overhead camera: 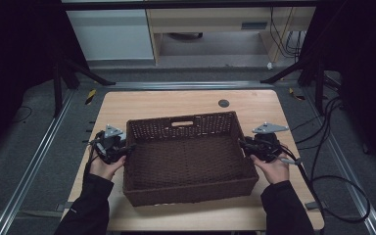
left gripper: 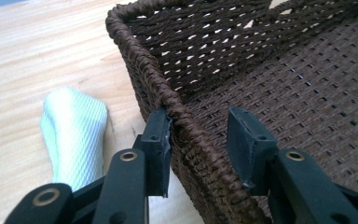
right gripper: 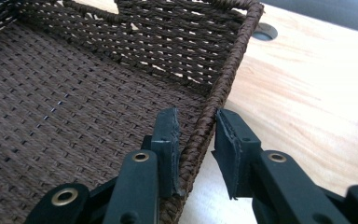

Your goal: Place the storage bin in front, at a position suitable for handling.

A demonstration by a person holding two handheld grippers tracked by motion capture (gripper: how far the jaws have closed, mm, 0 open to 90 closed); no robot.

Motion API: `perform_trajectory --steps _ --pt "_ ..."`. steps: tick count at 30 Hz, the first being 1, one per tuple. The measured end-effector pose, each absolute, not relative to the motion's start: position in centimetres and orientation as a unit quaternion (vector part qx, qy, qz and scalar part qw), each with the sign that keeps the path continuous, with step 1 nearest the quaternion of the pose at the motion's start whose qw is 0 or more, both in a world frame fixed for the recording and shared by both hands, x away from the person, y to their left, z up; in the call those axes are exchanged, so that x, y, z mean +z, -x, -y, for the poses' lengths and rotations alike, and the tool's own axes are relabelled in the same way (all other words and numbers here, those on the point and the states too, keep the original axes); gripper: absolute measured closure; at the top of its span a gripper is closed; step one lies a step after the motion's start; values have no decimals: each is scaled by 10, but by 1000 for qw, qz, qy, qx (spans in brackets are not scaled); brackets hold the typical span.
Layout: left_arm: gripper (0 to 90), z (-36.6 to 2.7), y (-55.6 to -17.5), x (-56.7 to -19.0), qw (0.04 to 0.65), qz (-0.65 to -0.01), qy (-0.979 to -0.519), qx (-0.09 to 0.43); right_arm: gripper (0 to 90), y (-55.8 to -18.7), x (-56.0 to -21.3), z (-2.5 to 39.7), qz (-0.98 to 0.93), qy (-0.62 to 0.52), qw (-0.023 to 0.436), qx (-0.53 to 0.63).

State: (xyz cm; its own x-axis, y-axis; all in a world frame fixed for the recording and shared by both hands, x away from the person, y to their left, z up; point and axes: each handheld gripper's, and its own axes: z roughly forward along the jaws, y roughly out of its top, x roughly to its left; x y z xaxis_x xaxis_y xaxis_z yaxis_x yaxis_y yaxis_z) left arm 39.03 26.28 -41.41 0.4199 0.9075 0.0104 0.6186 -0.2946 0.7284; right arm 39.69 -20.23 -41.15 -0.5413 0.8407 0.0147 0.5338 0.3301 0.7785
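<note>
Two grippers straddle the brown woven basket [overhead camera: 188,183] at mid-frame on the table [overhead camera: 176,100]: left gripper [left gripper: 199,140] jaws apart over its rim, right gripper [right gripper: 196,140] jaws close about the opposite rim, not clamped.

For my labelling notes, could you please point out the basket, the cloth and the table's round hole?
basket [overhead camera: 188,159]: high view, woven floor.
cloth [left gripper: 74,130]: left gripper view, ribbed top.
hole [overhead camera: 223,103]: high view, its dark centre.

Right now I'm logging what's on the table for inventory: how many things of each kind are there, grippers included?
Brown woven basket: 1
Pale green folded cloth: 1
Grippers: 2, left gripper and right gripper, each straddling a basket side rim
Total: 4
</note>
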Motion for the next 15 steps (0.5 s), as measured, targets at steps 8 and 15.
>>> perform_trajectory --steps 8,15 --pt "626 -258 -406 -415 342 -480 -780 212 623 -384 -409 207 -783 -448 206 379" --pt "522 -263 -397 -414 354 -470 -781 209 546 -395 -413 206 -774 -466 211 373"
